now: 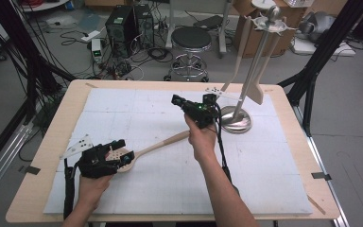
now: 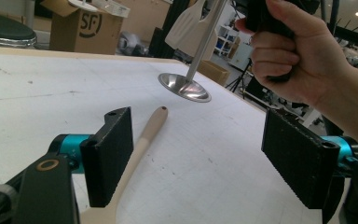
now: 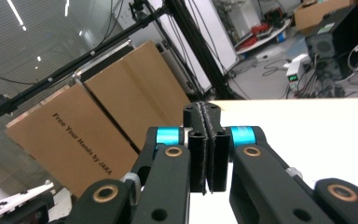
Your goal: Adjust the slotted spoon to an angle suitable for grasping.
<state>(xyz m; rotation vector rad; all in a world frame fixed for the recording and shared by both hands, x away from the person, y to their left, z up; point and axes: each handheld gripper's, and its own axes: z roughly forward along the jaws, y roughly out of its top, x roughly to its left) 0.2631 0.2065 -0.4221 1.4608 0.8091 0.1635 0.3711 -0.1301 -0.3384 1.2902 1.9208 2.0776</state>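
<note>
A wooden slotted spoon (image 1: pixel 163 142) lies slantwise on the white foam board (image 1: pixel 170 189), its head toward the front left. My left gripper (image 1: pixel 119 154) hovers open over that head. In the left gripper view the spoon's handle (image 2: pixel 151 127) runs up between the spread jaws, close beside the left pad (image 2: pixel 109 156), and my left gripper (image 2: pixel 198 140) holds nothing. My right gripper (image 1: pixel 177 100) is raised above the board's middle and points left. In its own view the right gripper (image 3: pixel 207 114) is shut with nothing between the pads.
A metal utensil stand (image 1: pixel 236 124) rises at the back right of the board, with two pale wooden spatulas (image 1: pixel 256 92) hanging from its top. Its base (image 2: pixel 185 87) lies beyond the spoon's handle. A stool (image 1: pixel 190 40), computers and cables sit on the floor behind.
</note>
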